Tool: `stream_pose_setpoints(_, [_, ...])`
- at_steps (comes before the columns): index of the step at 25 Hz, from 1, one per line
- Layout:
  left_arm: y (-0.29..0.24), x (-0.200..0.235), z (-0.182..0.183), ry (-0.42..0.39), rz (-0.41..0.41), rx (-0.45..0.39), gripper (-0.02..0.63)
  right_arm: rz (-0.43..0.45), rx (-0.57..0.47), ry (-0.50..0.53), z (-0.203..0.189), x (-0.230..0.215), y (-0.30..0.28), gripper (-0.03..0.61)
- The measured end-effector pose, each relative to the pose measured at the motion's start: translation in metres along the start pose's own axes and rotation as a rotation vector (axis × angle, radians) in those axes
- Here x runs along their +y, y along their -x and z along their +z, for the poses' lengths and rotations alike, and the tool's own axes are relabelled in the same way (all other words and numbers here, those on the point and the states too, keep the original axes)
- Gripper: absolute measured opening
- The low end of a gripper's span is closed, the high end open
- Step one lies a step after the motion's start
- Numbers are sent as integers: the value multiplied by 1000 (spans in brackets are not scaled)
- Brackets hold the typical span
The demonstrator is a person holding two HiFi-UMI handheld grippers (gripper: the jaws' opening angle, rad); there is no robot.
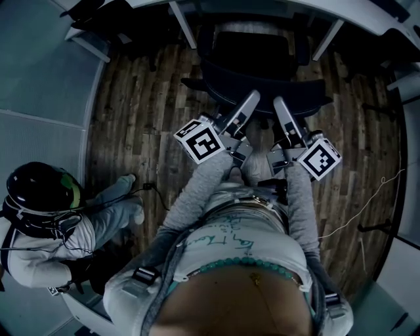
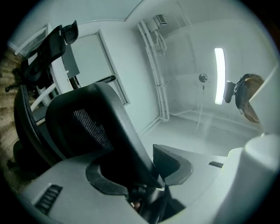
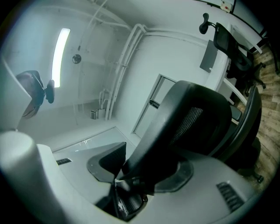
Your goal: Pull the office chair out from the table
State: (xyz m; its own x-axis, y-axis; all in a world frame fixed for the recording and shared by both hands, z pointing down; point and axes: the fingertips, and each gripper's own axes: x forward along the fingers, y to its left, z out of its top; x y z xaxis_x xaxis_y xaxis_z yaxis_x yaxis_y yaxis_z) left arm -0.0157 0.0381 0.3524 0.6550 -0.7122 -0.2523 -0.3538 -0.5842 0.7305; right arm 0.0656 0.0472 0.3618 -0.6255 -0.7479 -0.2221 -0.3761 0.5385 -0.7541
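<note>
**Both tools open around chair back rim; chair at edge of surface**

Chair position: the black office chair [image 1: 262, 65] stands at the upper centre of the head view on the wooden floor [image 1: 131, 118]. Its seat lies between the white legs of the surface [image 1: 367, 14], whose top runs along the upper edge of the frame. The backrest faces the person.

Left tool [image 1: 251, 100]: it reaches up to the backrest top, left of centre. In the left gripper view the left tool [image 2: 140, 170] has its jaws apart, and the dark rim of the chair back [image 2: 96, 127] passes between them. The rim lies close against the jaw on the left of the frame. The pad [image 2: 173, 164] on the right shows its textured face clear of the rim. No clamp is seen.

Right tool [image 1: 281, 105]: it sits just beside the left tool on the same rim. In the right gripper view the right tool [image 3: 140, 168] is likewise open. The rim of the chair back [image 3: 192, 118] runs between the jaws, and the pad [image 3: 109, 162] on the left of the frame is uncovered.

A second person [image 1: 39, 190] in a dark helmet is at the lower left of the head view.
</note>
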Motion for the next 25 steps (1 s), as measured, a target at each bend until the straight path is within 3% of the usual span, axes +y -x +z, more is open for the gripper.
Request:
stream_pose_setpoints(9, [7,7,2,-35,54,-32,193,19,73,-22,-4,-1,2,187])
stream_pose_setpoints(19, [22,6,-1,5,114,-71,202,1,130,-7,-11,1,15,188])
stream_pose_setpoints(25, [42,-2,-13,-38,157,-63,202,-8,159,7,-16,1,36,187])
